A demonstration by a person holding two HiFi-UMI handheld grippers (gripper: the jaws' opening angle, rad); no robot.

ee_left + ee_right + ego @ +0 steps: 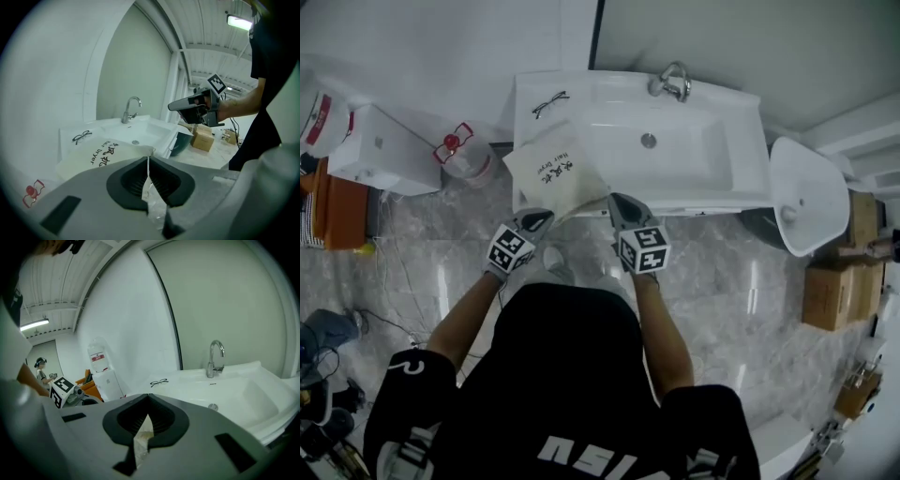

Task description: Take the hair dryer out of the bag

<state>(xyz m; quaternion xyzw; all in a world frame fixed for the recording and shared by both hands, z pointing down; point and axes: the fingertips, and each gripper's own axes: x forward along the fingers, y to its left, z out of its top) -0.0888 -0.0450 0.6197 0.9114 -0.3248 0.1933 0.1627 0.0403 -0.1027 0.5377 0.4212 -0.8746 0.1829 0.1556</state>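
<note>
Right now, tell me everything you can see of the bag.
The bag is a flat, cream, cloth-looking pouch printed in black with Chinese characters and "Hair Dryer". It sits askew over the left end of the white sink, in front of a pair of glasses. At its near edge the left gripper and right gripper each pinch a thin fold of it in shut jaws. What is inside cannot be seen.

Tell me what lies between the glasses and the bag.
Nothing: only a bare strip of white sink top separates the glasses from the bag, as the head view shows.
</note>
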